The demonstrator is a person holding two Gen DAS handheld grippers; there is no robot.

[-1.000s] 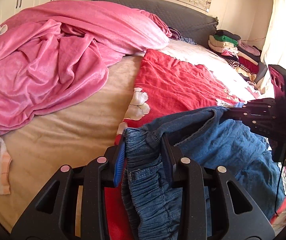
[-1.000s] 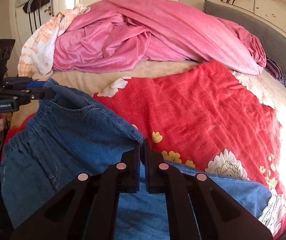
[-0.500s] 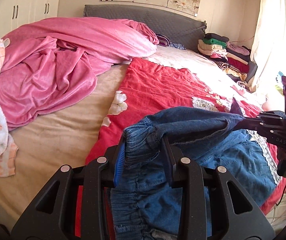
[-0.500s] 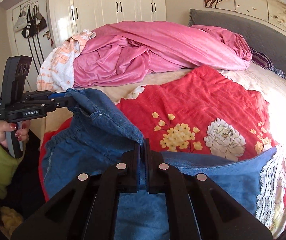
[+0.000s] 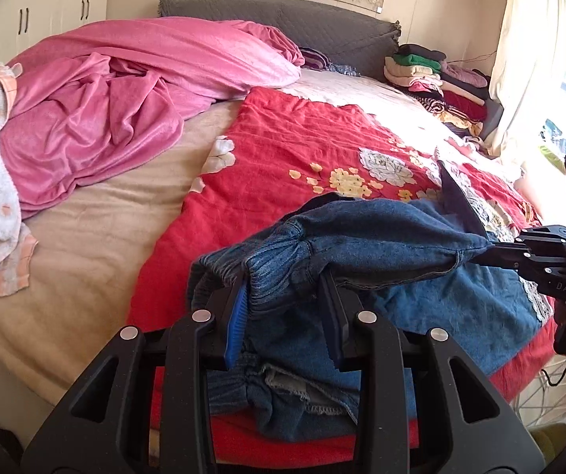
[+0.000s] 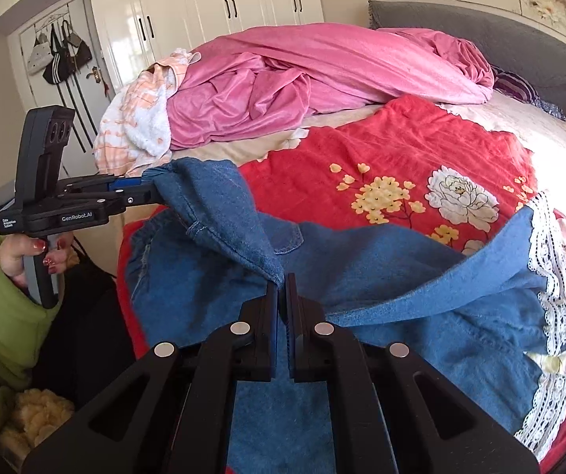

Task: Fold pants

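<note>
Left wrist view: the left tool (image 5: pixel 283 308) is clamped on the gathered elastic waistband of the blue denim pants (image 5: pixel 382 249), holding it raised above the red floral quilt (image 5: pixel 283 150) on the bed. At the right edge the right tool (image 5: pixel 520 254) pinches the other end of the lifted fold. Only this view shows the stack of folded clothes (image 5: pixel 433 79) at the far right by the curtain (image 5: pixel 520 59).

Right wrist view: the right tool (image 6: pixel 282 288) is fully closed on a thin denim edge of the pants (image 6: pixel 421 268); their lace-trimmed hem (image 6: pixel 551 276) lies to the right on the quilt (image 6: pixel 382 150). Only here appear the white wardrobe (image 6: pixel 212 8), the hanging bags (image 6: pixel 57 55), and the person's left hand (image 6: pixel 26 252), in a green sleeve (image 6: pixel 2 324), wrapped round the handle of the left tool (image 6: pixel 148 193), held roughly level at the left. The pink blanket (image 6: pixel 322 67) is heaped at the far side.
</note>
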